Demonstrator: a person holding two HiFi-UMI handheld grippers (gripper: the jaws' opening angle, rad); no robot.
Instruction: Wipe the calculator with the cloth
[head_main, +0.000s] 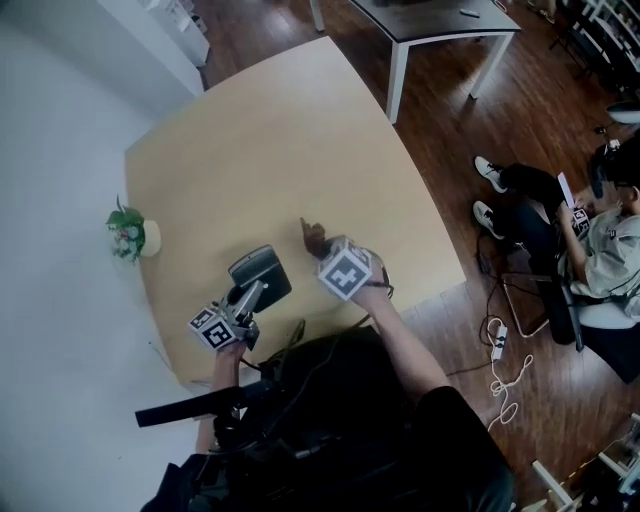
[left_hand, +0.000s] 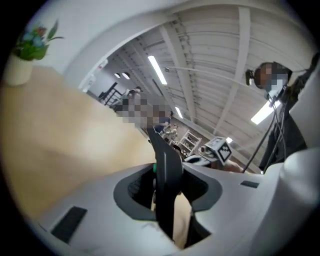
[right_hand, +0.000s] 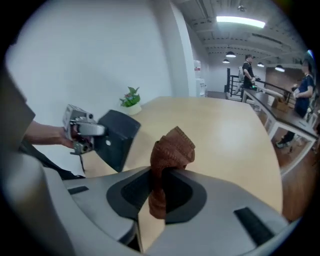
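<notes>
The dark calculator (head_main: 262, 275) is lifted off the wooden table (head_main: 280, 140) near its front edge, and my left gripper (head_main: 250, 294) is shut on its near edge. In the left gripper view the calculator (left_hand: 165, 170) shows edge-on as a thin slab between the jaws of the left gripper (left_hand: 167, 197). My right gripper (head_main: 322, 246) is shut on a bunched brown cloth (head_main: 314, 237), just right of the calculator and apart from it. In the right gripper view the cloth (right_hand: 171, 152) sticks up from the right gripper (right_hand: 160, 186), with the calculator (right_hand: 118, 137) to the left.
A small potted plant (head_main: 128, 232) stands at the table's left edge by the white wall. A second table (head_main: 430, 25) stands beyond. A seated person (head_main: 590, 240) and a white cable (head_main: 505, 370) on the floor are to the right.
</notes>
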